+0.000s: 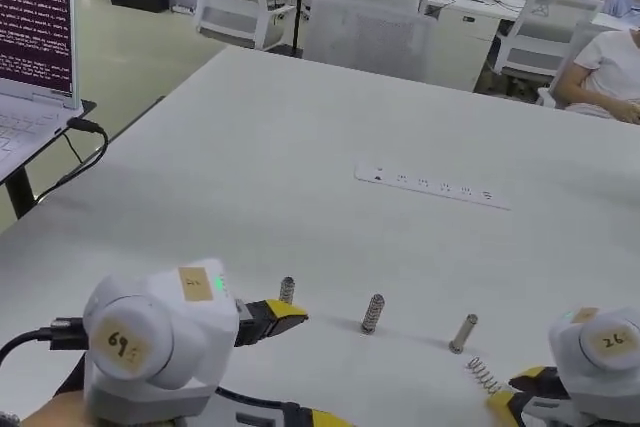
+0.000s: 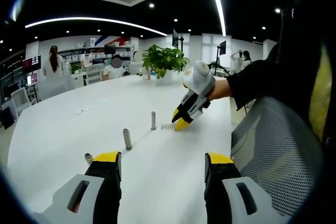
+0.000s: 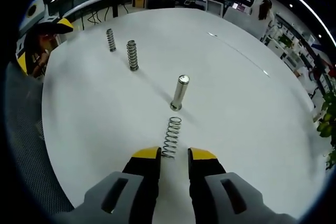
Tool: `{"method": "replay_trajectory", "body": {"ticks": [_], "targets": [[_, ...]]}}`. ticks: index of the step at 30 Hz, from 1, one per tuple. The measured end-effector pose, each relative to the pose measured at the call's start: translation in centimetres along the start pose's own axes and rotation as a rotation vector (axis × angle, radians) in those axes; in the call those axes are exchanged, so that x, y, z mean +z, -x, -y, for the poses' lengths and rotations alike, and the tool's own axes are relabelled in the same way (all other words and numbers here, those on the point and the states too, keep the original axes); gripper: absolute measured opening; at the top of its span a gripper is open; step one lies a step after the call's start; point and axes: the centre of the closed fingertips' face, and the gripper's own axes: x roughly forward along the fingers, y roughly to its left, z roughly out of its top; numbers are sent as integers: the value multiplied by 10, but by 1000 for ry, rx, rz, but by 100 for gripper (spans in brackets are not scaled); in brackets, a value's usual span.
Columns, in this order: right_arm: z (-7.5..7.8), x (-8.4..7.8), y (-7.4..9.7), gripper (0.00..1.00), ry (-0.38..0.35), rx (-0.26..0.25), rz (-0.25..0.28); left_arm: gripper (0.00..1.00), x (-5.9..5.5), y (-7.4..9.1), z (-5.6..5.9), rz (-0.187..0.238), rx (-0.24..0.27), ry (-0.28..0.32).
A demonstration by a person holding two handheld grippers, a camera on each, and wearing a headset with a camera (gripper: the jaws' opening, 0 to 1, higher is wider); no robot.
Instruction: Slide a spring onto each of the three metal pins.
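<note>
Right gripper (image 3: 174, 153) faces loose spring (image 3: 171, 136), bare pin (image 3: 179, 93); power strip (image 1: 432, 187) beyond.

- Head view: high, looking forward and down across the table (image 1: 300, 147). The pin row (image 1: 372, 313) is at mid-range, near the bottom edge.
- Left gripper view: low over the table, facing along the row, with the right gripper (image 2: 179, 123) opposite.
- Right gripper view: low and close, facing back from the bare pin (image 3: 179, 93). The left gripper (image 3: 59, 24) is at far upper left.
- Shared: all three views take in the row.
</note>
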Motion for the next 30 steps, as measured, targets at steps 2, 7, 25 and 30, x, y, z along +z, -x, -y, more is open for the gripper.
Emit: {"method": "replay_trajectory", "body": {"ticks": [2,7,25,30], "targets": [[0,1,0,19,0,0,3,60,0,0,0,-2,0,-1],[-5,4,-2,17,12,13,4,60,0,0,0,-2,-2,1],[-9,5,-7,12,9,37,6,59,-1,1,-1,-4,5,3],[-10,6,-8,10,3,48,7,59,-1,1,-1,-3,8,5]]}}
